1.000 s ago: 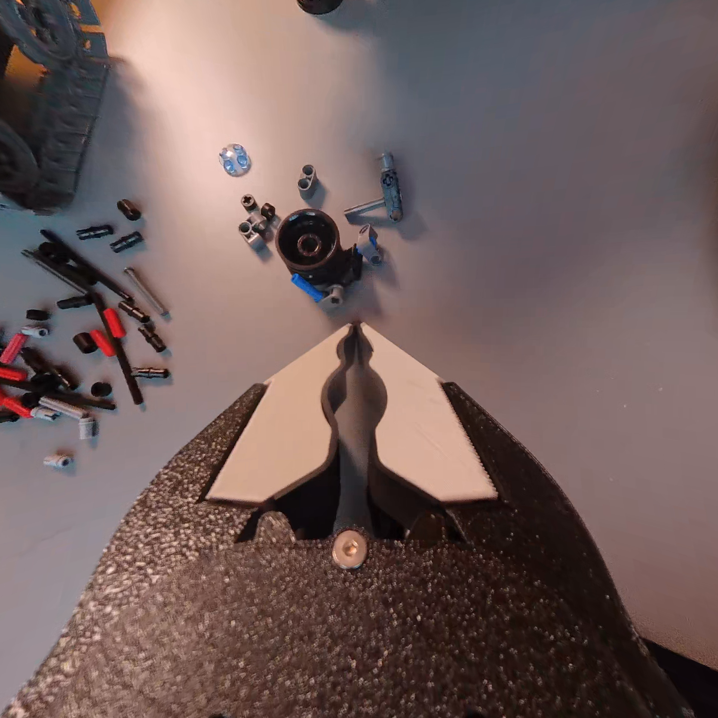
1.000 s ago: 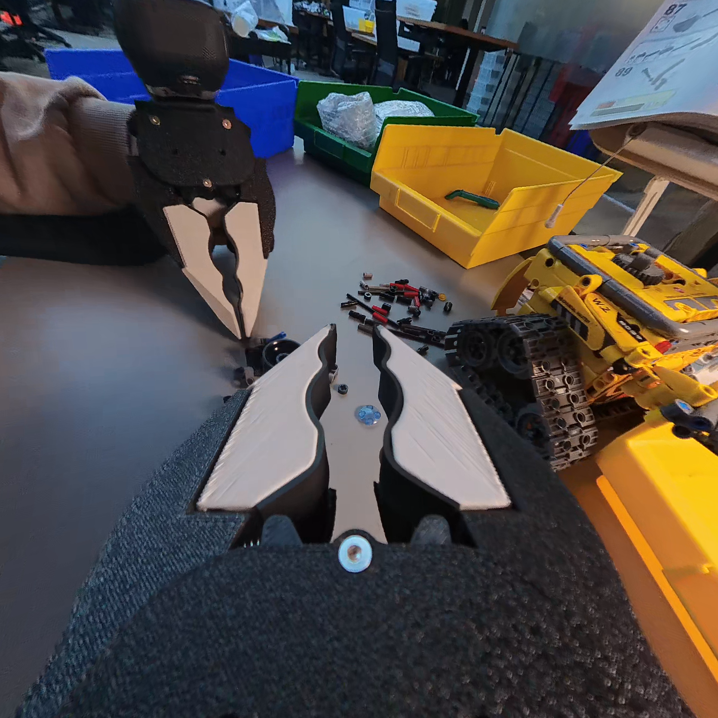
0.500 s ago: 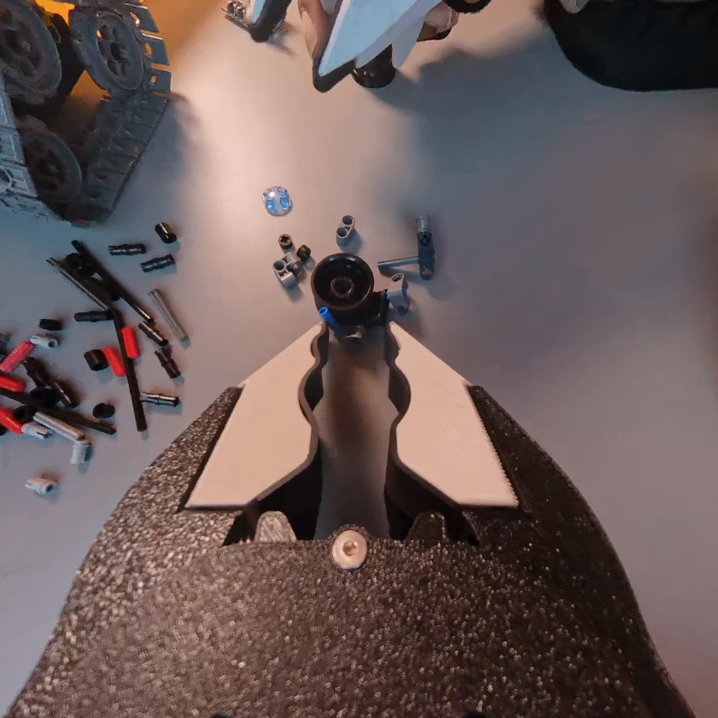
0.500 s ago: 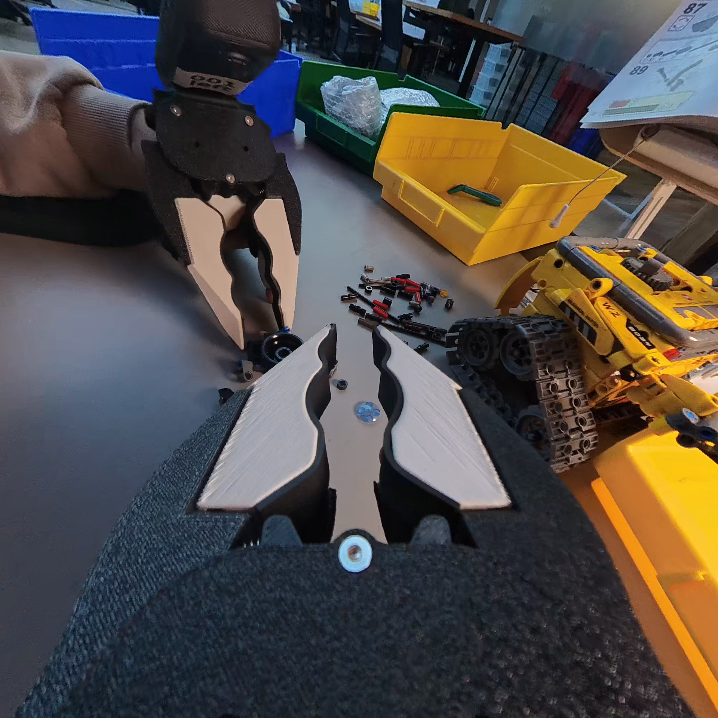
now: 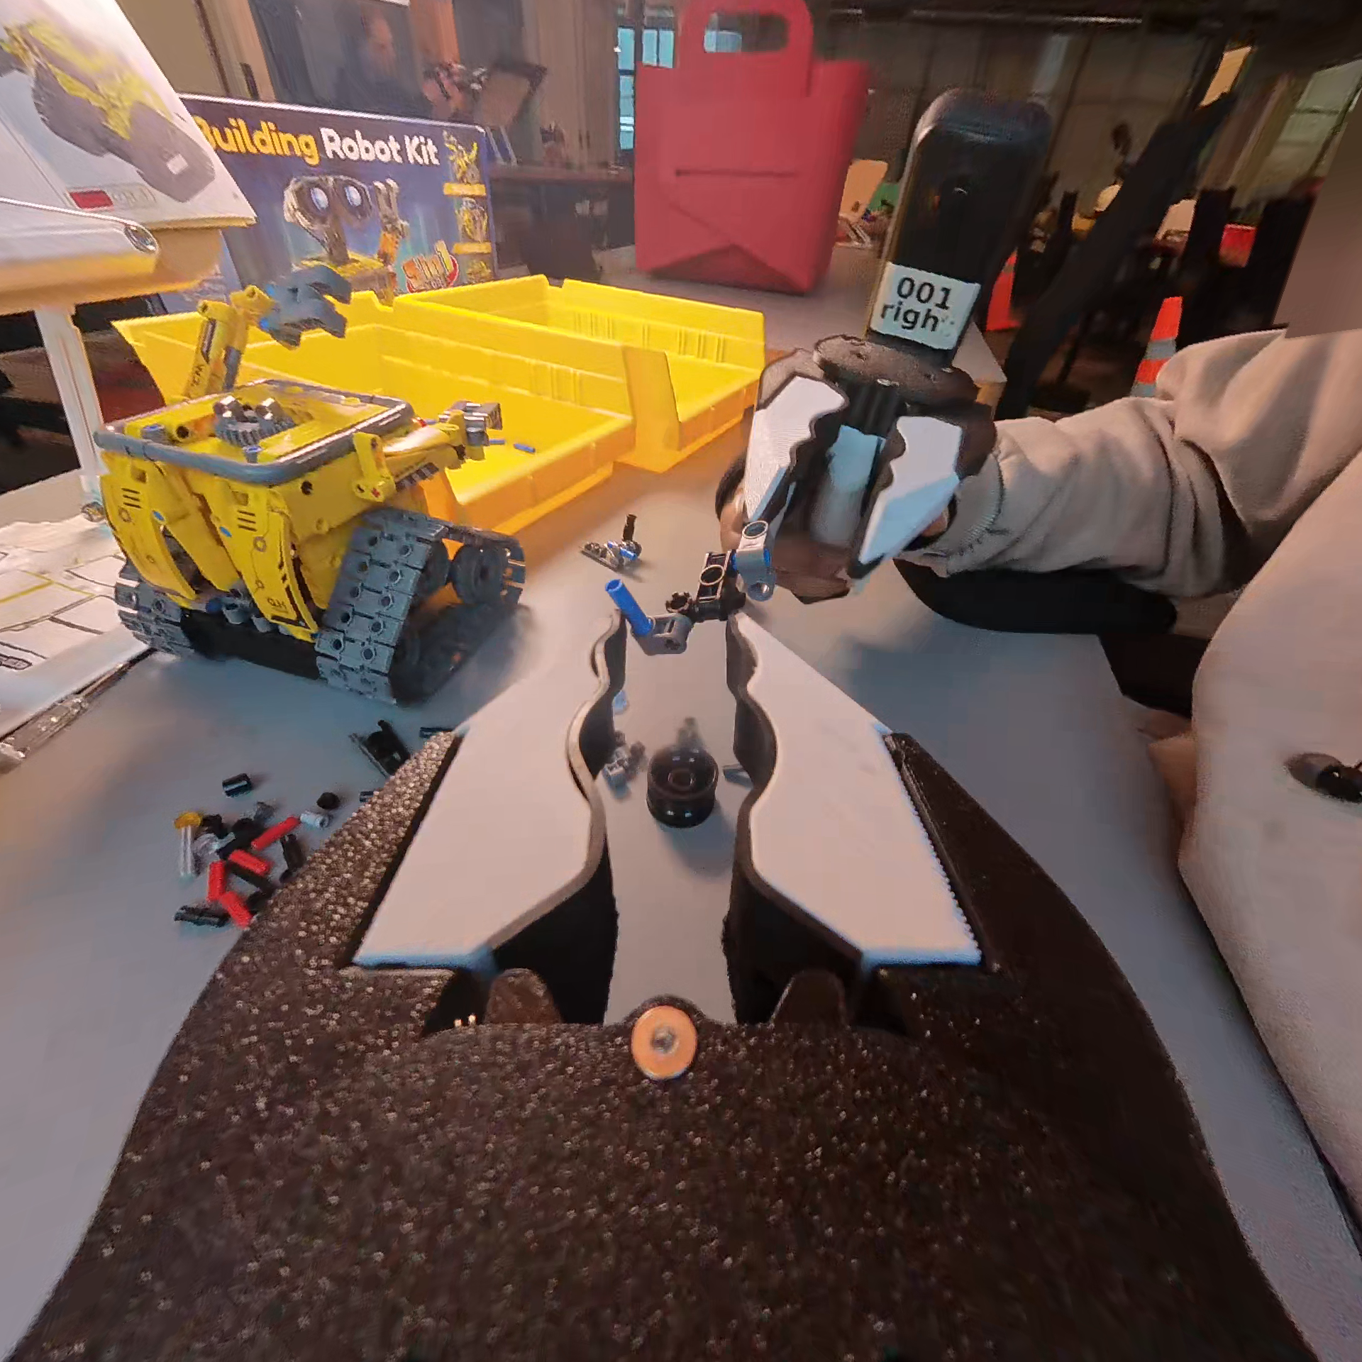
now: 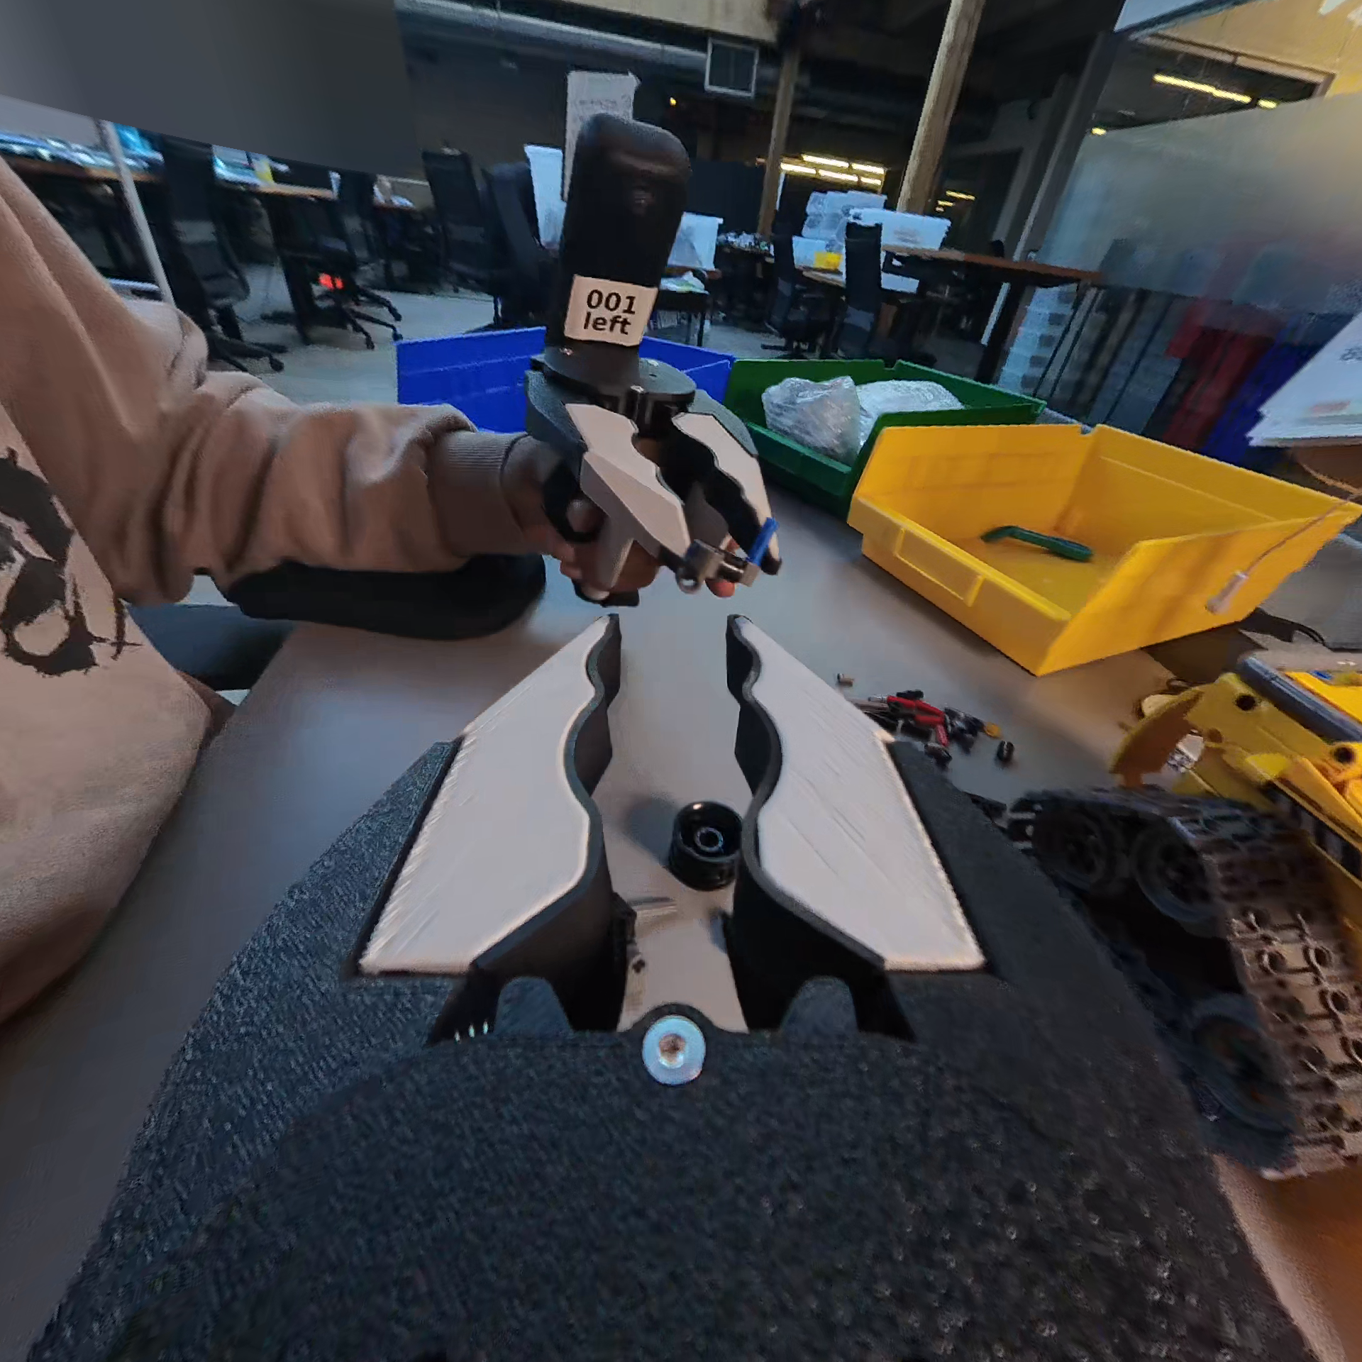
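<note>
Now that it's lifted off the tabletop (image 5: 958, 700), the left hand-held gripper (image 5: 674, 623) pinches the grey-and-blue pin assembly (image 5: 652, 626) mid-frame; the black wheel (image 5: 682, 785) stays behind, and the right hand-held gripper (image 6: 672, 626) gapes empty.

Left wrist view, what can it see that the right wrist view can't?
Only the left wrist view shows the red bag and the printed box. Only the right wrist view shows the blue bin and the green bin. Both show the black wheel on the table, the yellow tracked model, and the blue-pin piece held in the left gripper's jaws.
</note>
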Available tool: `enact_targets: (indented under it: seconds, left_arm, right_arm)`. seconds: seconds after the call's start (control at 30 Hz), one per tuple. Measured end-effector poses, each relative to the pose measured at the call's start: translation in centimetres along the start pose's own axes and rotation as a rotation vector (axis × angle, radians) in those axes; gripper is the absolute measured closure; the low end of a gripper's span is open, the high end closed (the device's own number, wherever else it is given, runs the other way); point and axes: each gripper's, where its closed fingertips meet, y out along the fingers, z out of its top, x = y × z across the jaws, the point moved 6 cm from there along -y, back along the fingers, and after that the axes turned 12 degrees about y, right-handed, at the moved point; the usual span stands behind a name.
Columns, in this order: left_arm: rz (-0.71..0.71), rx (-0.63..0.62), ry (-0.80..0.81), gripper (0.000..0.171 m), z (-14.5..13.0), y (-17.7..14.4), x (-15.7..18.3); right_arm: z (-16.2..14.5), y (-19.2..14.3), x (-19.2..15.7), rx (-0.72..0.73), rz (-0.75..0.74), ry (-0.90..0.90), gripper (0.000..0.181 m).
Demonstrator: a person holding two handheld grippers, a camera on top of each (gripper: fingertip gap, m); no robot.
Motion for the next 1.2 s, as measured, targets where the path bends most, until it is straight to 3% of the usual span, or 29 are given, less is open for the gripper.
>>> enact_targets:
  seconds: [0.13, 0.23, 0.4, 0.47, 0.77, 0.9, 1.2]
  left_arm:
    - [0.040, 0.025, -0.008, 0.145, 0.3, 1.7, 0.7]
    - [0.069, 0.008, 0.030, 0.146, 0.2, 2.5, 1.2]
    - [0.027, 0.020, -0.010, 0.148, -0.1, 2.4, 1.4]
    - [0.000, 0.023, -0.018, 0.162, -0.3, 2.2, 1.6]
    - [-0.015, -0.032, 0.039, 0.154, -0.9, 1.8, 2.0]
    - [-0.012, -0.098, 0.076, 0.166, -1.7, 2.1, 2.1]
    - [-0.058, -0.133, 0.085, 0.166, -2.2, 2.2, 2.7]
  right_arm:
    - [0.3, 0.9, -0.4, 0.010, -0.070, -0.016, 0.150]
    - [0.9, 0.4, -0.1, 0.059, -0.126, -0.068, 0.171]
    - [0.8, 0.2, -0.3, 0.050, -0.085, -0.082, 0.175]
    - [0.8, 0.0, -0.4, 0.052, -0.061, -0.085, 0.176]
    - [-0.2, -0.5, -0.5, -0.061, 0.004, -0.122, 0.176]
    - [-0.9, -0.3, -1.0, -0.112, 0.025, -0.174, 0.176]
    - [-1.4, -0.2, -1.4, -0.157, 0.060, -0.177, 0.177]
